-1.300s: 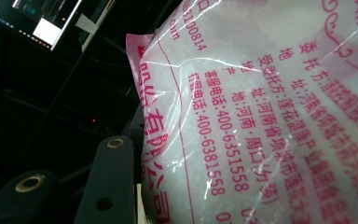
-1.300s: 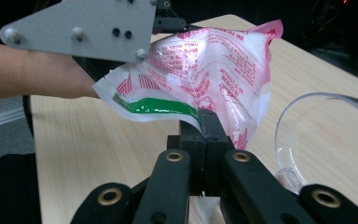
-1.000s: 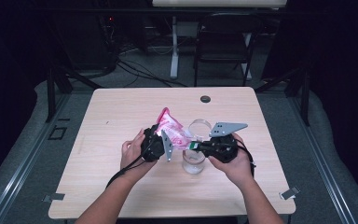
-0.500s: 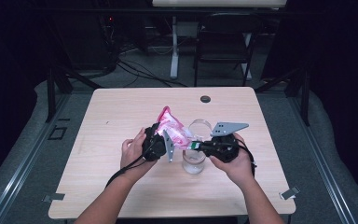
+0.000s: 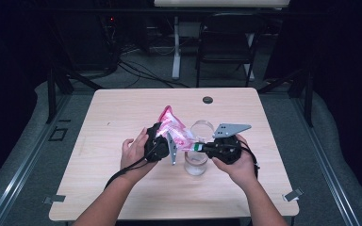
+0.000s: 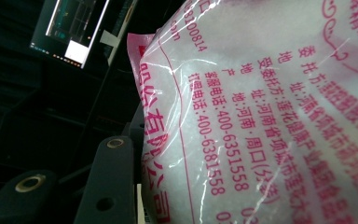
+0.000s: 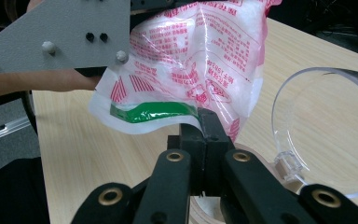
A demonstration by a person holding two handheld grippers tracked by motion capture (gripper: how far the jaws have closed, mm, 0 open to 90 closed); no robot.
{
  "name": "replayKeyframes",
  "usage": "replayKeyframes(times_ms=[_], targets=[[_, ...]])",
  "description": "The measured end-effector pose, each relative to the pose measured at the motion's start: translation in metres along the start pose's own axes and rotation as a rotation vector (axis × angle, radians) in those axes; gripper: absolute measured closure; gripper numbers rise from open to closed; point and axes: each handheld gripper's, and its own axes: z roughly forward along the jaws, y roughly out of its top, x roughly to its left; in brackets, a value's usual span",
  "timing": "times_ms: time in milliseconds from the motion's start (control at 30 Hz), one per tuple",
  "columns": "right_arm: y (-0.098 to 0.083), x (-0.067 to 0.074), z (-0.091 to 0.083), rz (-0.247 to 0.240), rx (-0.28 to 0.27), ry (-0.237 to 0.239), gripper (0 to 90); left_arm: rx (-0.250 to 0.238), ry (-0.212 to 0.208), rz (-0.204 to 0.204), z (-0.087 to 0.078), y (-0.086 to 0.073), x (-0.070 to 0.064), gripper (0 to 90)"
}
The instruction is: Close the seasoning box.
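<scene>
Left gripper (image 5: 162,141) clamped on bag (image 5: 172,129) body, raised over table (image 5: 122,108), right gripper (image 7: 204,122) pinched shut on green-striped corner above open jar (image 5: 195,162); best tilted slowly, corner kept centred over jar mouth.

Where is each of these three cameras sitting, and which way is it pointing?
High view: above the person's side, looking forward and down on the table; both forearms, left gripper and right gripper show.
Left gripper view: rides the left gripper, facing the pink-printed bag close up; its own jaws rise at bottom left.
Right gripper view: rides the right gripper, looking along shut jaws pinching the bag's edge, beside the clear jar lid.
Shared: all three show the bag.
</scene>
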Motion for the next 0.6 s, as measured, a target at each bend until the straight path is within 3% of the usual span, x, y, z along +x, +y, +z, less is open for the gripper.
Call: replayKeyframes(times_ms=[600], targets=[[-0.0026, -0.0016, 0.0009, 0.001, 0.012, -0.003, 90.0, 0.001, 0.052, 0.089, -0.0021, 0.0035, 0.0008, 58.3]])
